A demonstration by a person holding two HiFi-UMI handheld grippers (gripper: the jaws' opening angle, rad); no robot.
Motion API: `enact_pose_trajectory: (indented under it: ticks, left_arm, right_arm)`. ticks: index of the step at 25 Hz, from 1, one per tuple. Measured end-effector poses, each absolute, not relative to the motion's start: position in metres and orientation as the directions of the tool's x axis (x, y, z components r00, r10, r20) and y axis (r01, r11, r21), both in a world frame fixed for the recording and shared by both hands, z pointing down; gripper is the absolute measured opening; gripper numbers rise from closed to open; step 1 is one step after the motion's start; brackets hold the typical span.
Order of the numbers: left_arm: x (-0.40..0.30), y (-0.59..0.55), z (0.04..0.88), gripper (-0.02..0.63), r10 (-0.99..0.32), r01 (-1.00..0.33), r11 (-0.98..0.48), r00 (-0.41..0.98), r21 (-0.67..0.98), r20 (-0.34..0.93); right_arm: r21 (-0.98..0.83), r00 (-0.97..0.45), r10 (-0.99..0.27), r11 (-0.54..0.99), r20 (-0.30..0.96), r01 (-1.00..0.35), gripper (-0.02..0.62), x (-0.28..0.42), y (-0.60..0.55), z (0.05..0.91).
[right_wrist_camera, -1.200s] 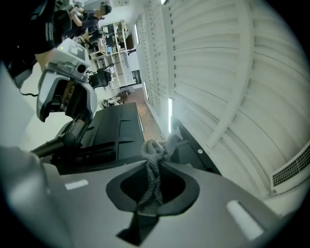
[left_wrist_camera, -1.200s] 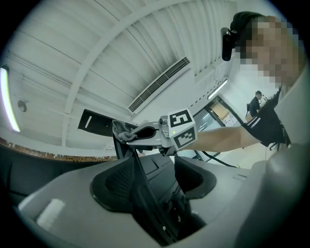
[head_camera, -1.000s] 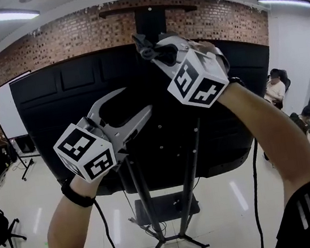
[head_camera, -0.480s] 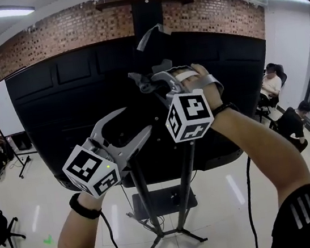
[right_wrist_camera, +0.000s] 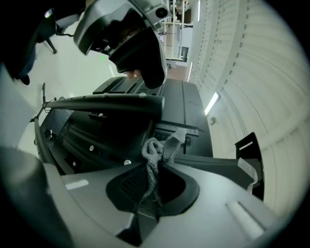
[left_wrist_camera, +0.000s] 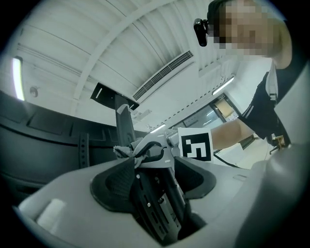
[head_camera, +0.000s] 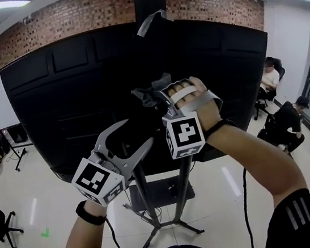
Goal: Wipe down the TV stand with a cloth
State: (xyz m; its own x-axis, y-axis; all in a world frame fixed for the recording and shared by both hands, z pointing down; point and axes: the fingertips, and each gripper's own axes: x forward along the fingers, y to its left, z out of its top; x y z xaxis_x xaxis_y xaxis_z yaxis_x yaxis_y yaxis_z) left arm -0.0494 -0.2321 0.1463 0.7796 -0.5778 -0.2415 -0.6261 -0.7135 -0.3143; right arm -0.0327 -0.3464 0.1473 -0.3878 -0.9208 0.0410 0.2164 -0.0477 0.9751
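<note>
Now my right gripper (head_camera: pixel 157 97) raised on a bent arm, pinching the cloth (right_wrist_camera: pixel 152 160), lower than a second ago, left gripper (head_camera: pixel 138 132) spread wide astride the TV stand (head_camera: pixel 144 196) post.

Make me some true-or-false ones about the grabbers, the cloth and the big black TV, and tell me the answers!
1. The right gripper is pinching a grey cloth. True.
2. The left gripper is squeezed tight shut. False: its jaws stand apart.
3. The wall behind the TV is brick. True.
4. The TV lies flat on the floor. False: it stands upright, held up on a black stand.
</note>
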Motion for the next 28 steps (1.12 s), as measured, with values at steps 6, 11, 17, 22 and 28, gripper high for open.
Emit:
enact_pose_trajectory:
  ticks: [6,11,17,22,28]
  left_arm:
    - [-0.056,-0.236,0.176,0.284,-0.595,-0.638,-0.732,0.770,-0.241,-0.232]
    - [-0.060,-0.238,0.201,0.284,-0.609,-0.644,-0.738,0.764,-0.202,-0.214]
    - [-0.064,-0.241,0.232,0.284,-0.616,-0.642,-0.751,0.765,-0.152,-0.188]
    - [-0.062,-0.241,0.254,0.282,-0.615,-0.634,-0.765,0.771,-0.114,-0.164]
    - [-0.060,-0.243,0.287,0.282,-0.617,-0.629,-0.773,0.776,-0.083,-0.133]
  right_arm:
    - [0.962,-0.348,-0.936,-0.047,0.052,0.268,0.035,-0.034,-0.344,0.188]
    - [0.941,-0.319,-0.942,-0.013,0.101,0.337,0.035,-0.034,-0.346,0.233]
    - [0.963,-0.369,-0.923,0.008,0.111,0.269,0.035,-0.049,-0.338,0.269]
    - [0.956,-0.358,-0.921,0.043,0.150,0.290,0.035,-0.050,-0.340,0.307]
    - [0.952,-0.350,-0.917,0.087,0.192,0.294,0.034,-0.051,-0.341,0.345]
